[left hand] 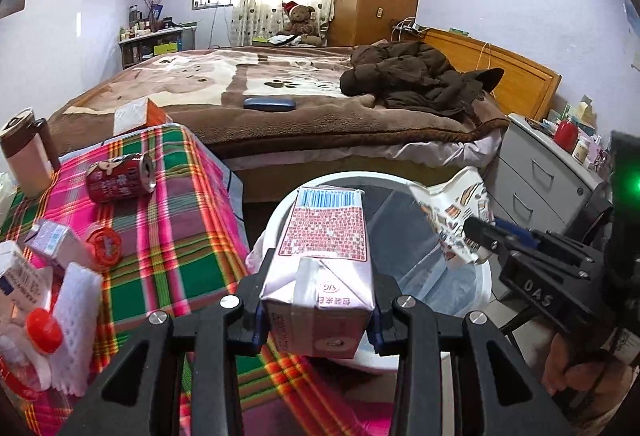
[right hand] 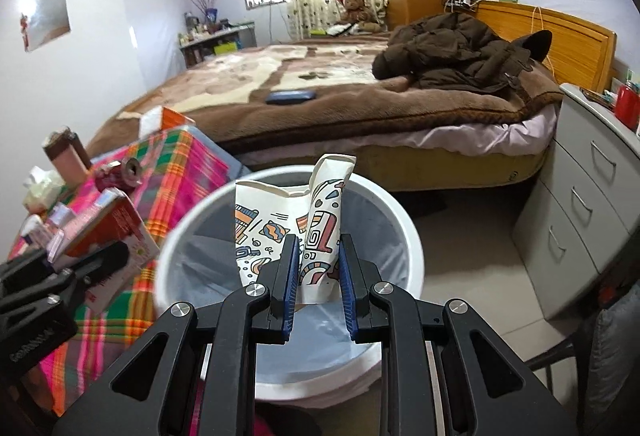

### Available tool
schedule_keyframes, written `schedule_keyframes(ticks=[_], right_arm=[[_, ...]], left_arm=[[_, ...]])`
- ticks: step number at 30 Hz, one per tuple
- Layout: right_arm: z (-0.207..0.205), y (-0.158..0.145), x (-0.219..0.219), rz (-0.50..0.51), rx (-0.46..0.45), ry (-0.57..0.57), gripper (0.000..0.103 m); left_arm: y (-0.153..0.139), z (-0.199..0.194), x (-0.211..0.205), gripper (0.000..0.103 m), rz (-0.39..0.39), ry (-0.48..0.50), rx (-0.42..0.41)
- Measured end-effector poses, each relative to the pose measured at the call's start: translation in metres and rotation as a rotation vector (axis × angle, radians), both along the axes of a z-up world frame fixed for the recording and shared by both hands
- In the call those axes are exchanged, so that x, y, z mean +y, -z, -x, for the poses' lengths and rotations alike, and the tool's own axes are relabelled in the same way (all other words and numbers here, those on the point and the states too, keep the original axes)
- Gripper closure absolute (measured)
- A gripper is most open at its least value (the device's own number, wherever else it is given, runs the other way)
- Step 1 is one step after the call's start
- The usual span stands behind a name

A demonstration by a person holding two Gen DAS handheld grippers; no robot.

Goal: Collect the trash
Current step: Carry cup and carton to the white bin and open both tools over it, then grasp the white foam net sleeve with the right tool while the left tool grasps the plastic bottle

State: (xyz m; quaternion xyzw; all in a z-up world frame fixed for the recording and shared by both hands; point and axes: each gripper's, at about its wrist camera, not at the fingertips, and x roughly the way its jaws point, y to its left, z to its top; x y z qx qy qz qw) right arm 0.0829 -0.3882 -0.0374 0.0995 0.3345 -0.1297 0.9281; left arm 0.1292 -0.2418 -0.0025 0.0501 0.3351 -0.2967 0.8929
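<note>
The carton (left hand: 320, 276), a pale pink drink box, is clamped between the fingers of the left gripper (left hand: 316, 316) at lower centre of the left wrist view. Its folded end faces the camera and carries a red oval "SIG" mark, printed upside down, with red characters beneath. The upper face bears a panel of dense red print, too small to read, and a blue barcode at the far end. Its long axis runs away from the camera, over the near rim of the white bin (left hand: 280, 212).

The paper cup (right hand: 320, 228), crushed flat, white with multicoloured doodle patterning, is pinched in the right gripper (right hand: 318, 276), whose blue-padded jaws are closed on its lower part. It stands roughly upright, open end up, above the bin (right hand: 404, 228) mouth at centre of the right wrist view.

At left, on the plaid tablecloth (left hand: 168, 228), a red can (left hand: 120, 178) lies on its side. The right gripper's body (left hand: 536, 292) shows "OAS" in white lettering.
</note>
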Motion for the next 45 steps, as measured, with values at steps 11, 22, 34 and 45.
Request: schedule_keyframes(ticks=[11, 22, 34, 45], right_arm=[[-0.006, 0.014, -0.008, 0.007, 0.073, 0.001, 0.075], [0.003, 0.003, 0.003, -0.014, 0.017, 0.002, 0.055], [0.013, -0.016, 0.043, -0.031, -0.066, -0.072, 0.055], [0.012, -0.026, 0.092, -0.044, -0.114, -0.188, 0.055]], left_arm=[[0.004, -0.009, -0.013, 0.028, 0.013, 0.013, 0.014], [-0.003, -0.003, 0.019, 0.026, 0.033, -0.041, 0.005], [-0.017, 0.022, 0.079, 0.025, 0.063, -0.113, -0.044], [-0.021, 0.038, 0.153, 0.024, 0.078, -0.232, -0.084]])
